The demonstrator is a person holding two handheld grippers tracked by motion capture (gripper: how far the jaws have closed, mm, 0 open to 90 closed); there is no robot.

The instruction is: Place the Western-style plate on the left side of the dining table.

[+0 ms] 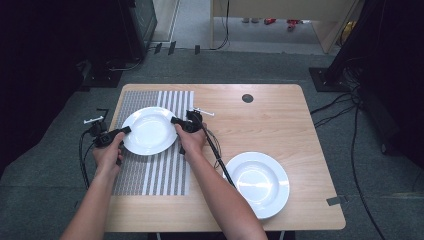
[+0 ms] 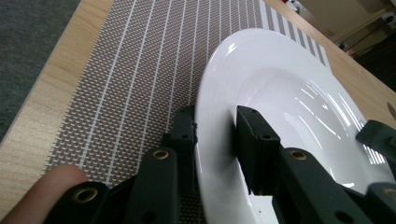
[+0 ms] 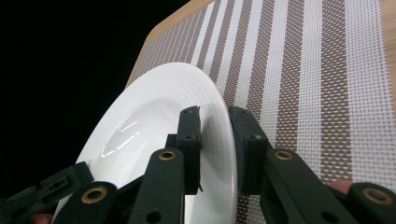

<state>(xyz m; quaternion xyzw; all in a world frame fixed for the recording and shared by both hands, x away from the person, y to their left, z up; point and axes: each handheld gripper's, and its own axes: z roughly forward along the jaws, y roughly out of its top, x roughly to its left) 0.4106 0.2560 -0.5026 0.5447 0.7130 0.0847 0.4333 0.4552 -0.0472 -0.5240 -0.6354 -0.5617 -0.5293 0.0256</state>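
Observation:
A white deep plate [image 1: 148, 131] is over the far half of the striped placemat [image 1: 160, 175]. My left gripper [image 1: 126, 130] is shut on its left rim, and my right gripper [image 1: 175, 120] is shut on its right rim. In the left gripper view, the left gripper [image 2: 215, 114] has one jaw under the rim of the plate [image 2: 280, 79] and the other inside it. In the right gripper view, the right gripper [image 3: 215, 112] clamps the plate [image 3: 154, 107] at its edge in the same way. Whether the plate rests on the mat or hangs just above it, I cannot tell.
A second white plate [image 1: 259, 182] lies on the bare wooden table [image 1: 280, 115] at the near right. A cable [image 1: 220, 160] runs from the right gripper across the table towards it. A dark round hole cover [image 1: 247, 98] sits near the far edge.

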